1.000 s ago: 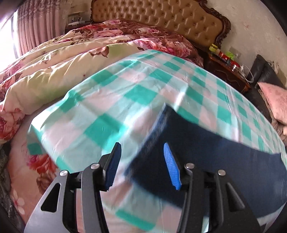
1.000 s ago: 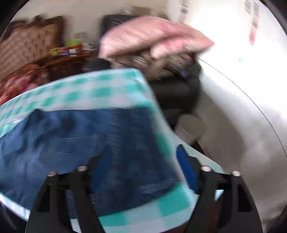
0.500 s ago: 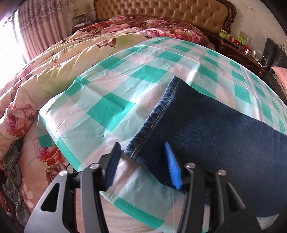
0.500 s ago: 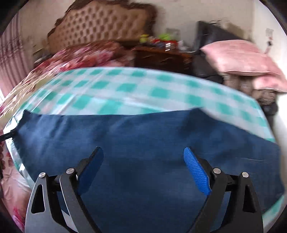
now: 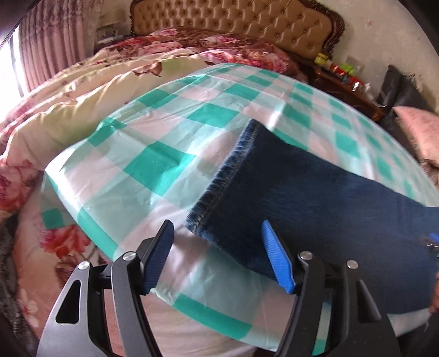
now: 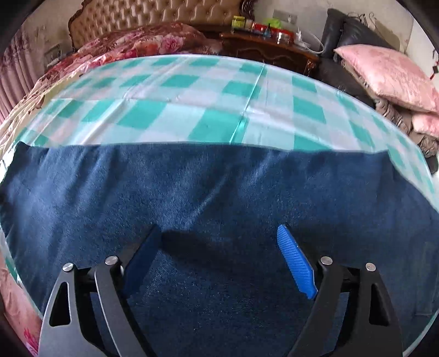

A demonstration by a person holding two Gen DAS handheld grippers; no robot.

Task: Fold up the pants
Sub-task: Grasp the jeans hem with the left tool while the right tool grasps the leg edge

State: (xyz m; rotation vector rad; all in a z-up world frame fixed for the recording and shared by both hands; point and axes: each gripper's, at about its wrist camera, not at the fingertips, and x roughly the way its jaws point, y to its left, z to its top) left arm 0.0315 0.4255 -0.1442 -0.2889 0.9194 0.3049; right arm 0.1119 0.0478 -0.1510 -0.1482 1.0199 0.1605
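Note:
Dark blue denim pants (image 5: 315, 197) lie flat on a green and white checked cloth (image 5: 153, 164) spread over the bed. In the left wrist view their stitched hem end (image 5: 219, 181) points toward me. My left gripper (image 5: 216, 247) is open, its jaws astride the near corner of the hem, just above the cloth. In the right wrist view the pants (image 6: 219, 192) stretch across the whole width. My right gripper (image 6: 219, 247) is open and empty, low over the middle of the pants.
A floral quilt (image 5: 82, 90) is piled at the left, before a tufted headboard (image 5: 233, 22). A dark wooden nightstand (image 6: 269, 52) with small items stands at the back. Pink pillows (image 6: 384, 74) lie on a dark sofa at the right. The cloth's edge (image 5: 192, 315) is close to me.
My right gripper has swung left from the pants' right end to over their middle. My left gripper has stayed at the hem corner, shifting only slightly. Both stayed open.

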